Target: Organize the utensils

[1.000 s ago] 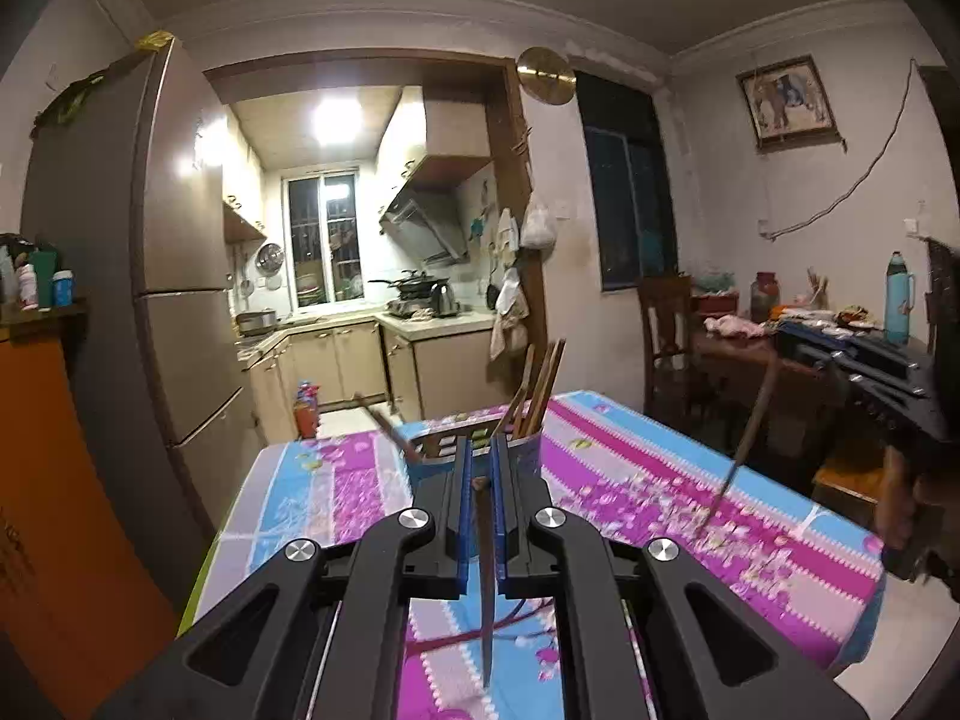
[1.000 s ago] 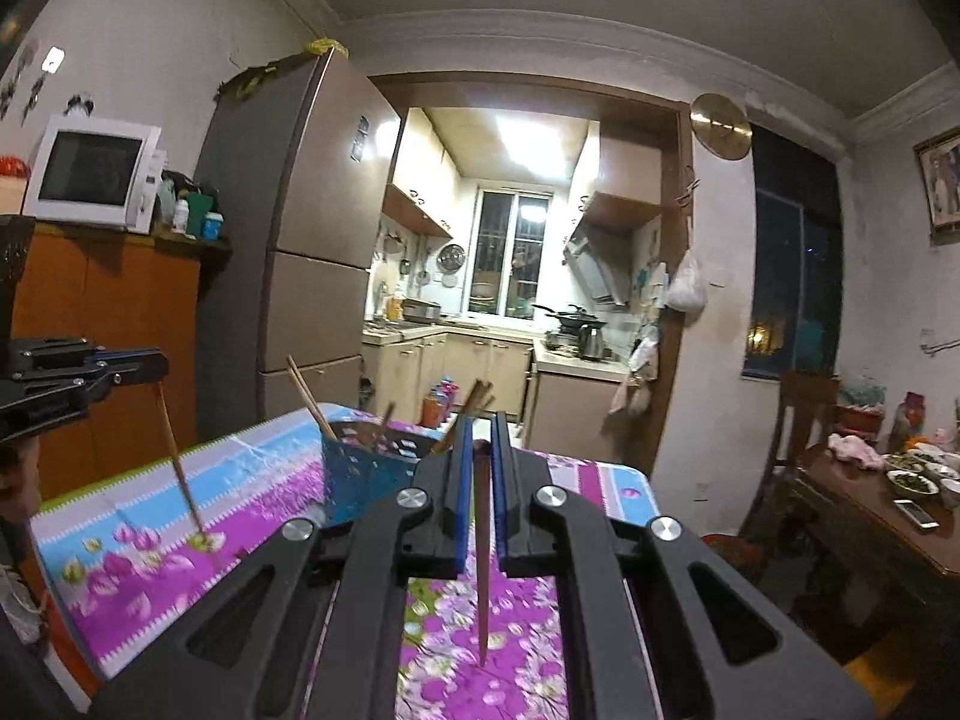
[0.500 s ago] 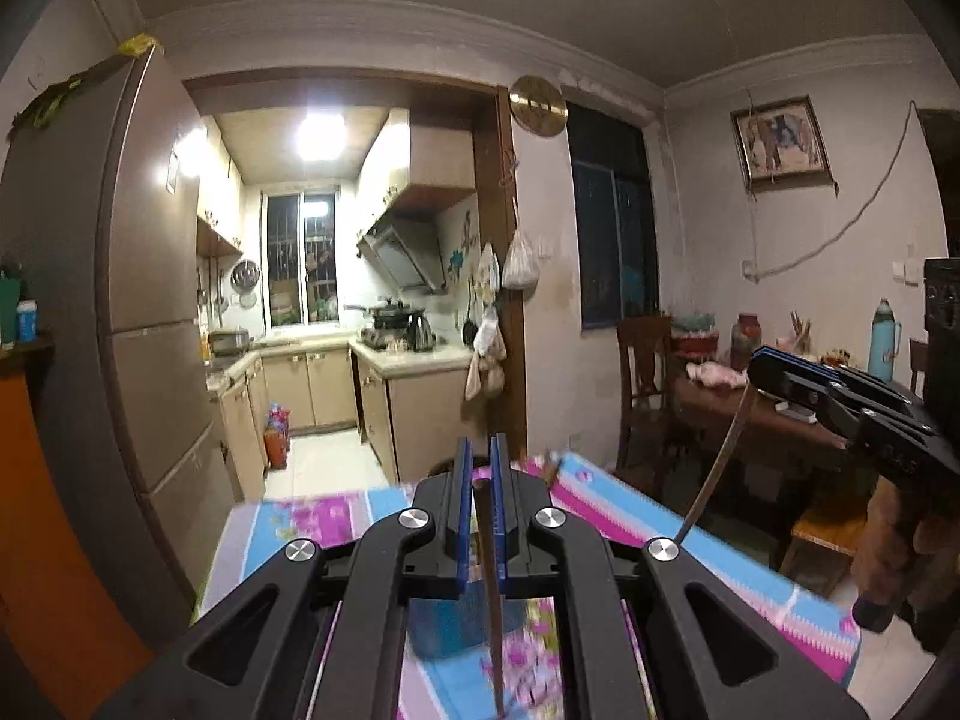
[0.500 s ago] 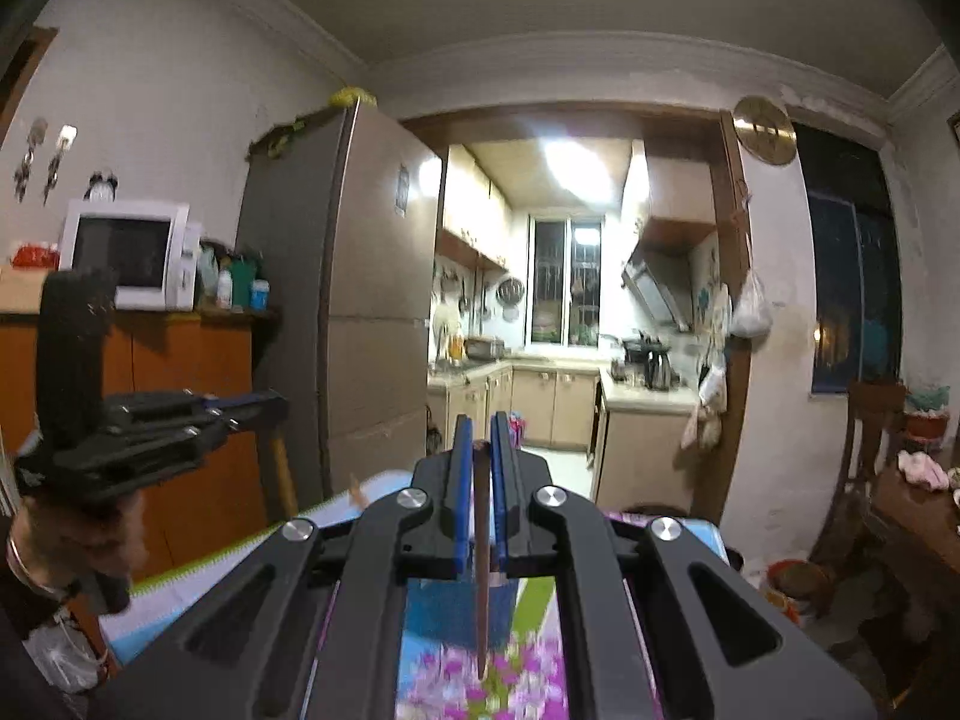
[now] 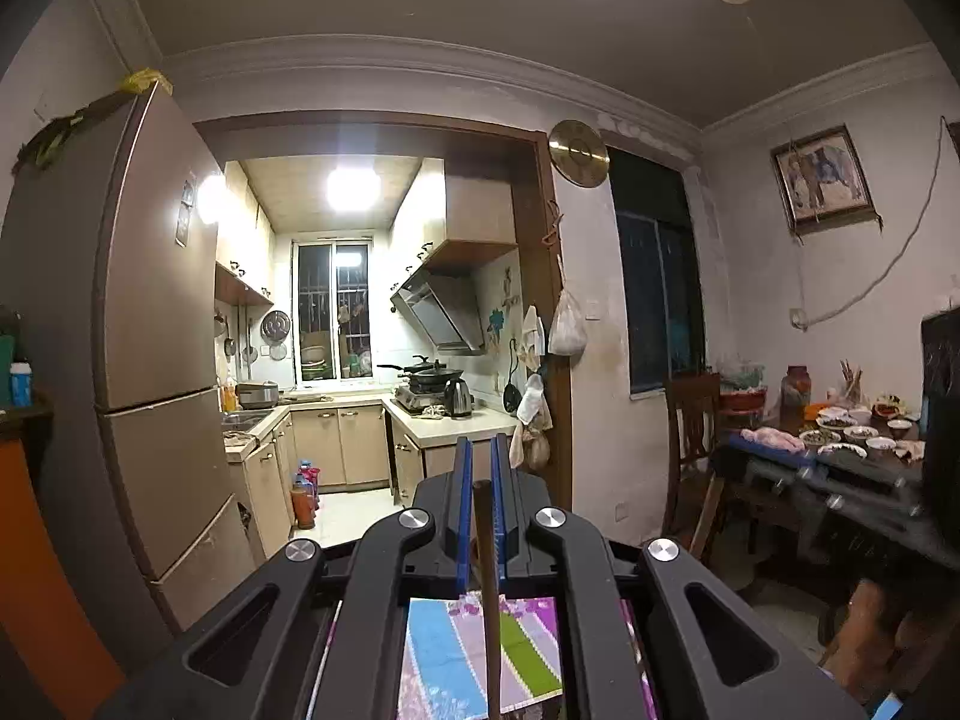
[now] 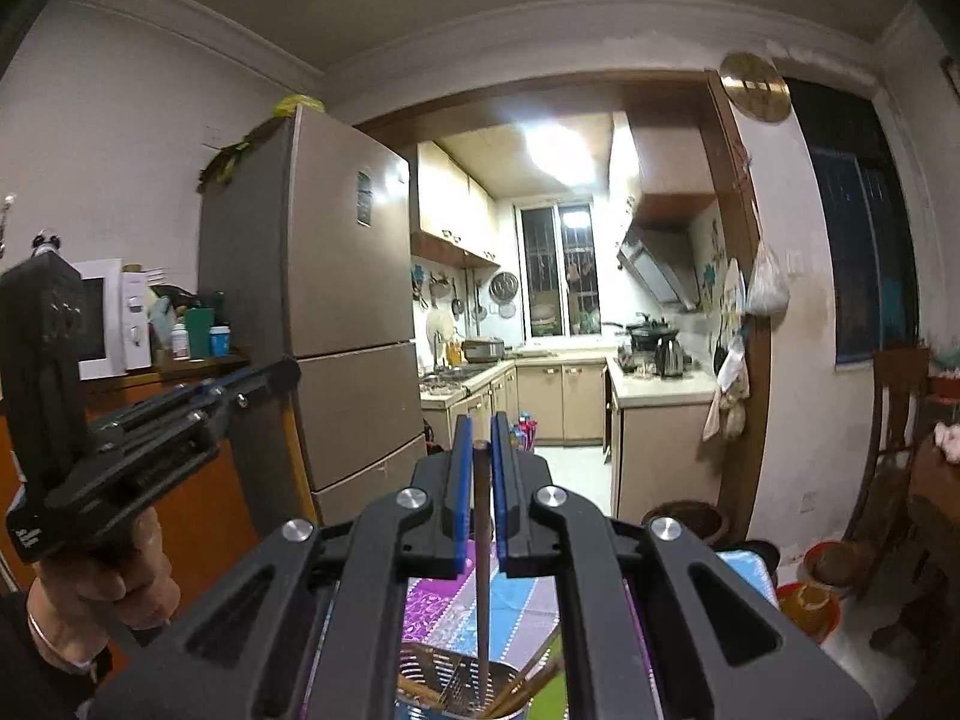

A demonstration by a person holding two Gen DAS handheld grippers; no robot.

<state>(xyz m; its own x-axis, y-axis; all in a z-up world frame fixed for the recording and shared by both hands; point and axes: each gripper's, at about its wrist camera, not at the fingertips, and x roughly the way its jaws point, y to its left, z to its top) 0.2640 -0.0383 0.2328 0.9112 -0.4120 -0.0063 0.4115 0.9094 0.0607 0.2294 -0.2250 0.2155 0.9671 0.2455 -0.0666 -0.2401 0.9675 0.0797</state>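
My left gripper (image 5: 478,456) is shut on a brown chopstick (image 5: 489,600) that hangs down over the flowered tablecloth (image 5: 444,654). My right gripper (image 6: 478,438) is shut on another brown chopstick (image 6: 482,588), whose lower end reaches into a perforated utensil holder (image 6: 456,681) with several chopsticks in it. The left gripper also shows at the left of the right wrist view (image 6: 264,375), and the right gripper at the right of the left wrist view (image 5: 732,462), each with its chopstick (image 5: 705,513) hanging below.
A tall fridge (image 6: 336,312) stands at the left, next to an orange cabinet with a microwave (image 6: 108,318). The kitchen doorway (image 5: 372,360) lies ahead. A wooden chair (image 5: 690,438) and a side table with dishes (image 5: 852,438) stand at the right.
Both grippers have risen and tilted upward with their chopsticks, so the table has dropped low in both views. The holder now sits under my right chopstick.
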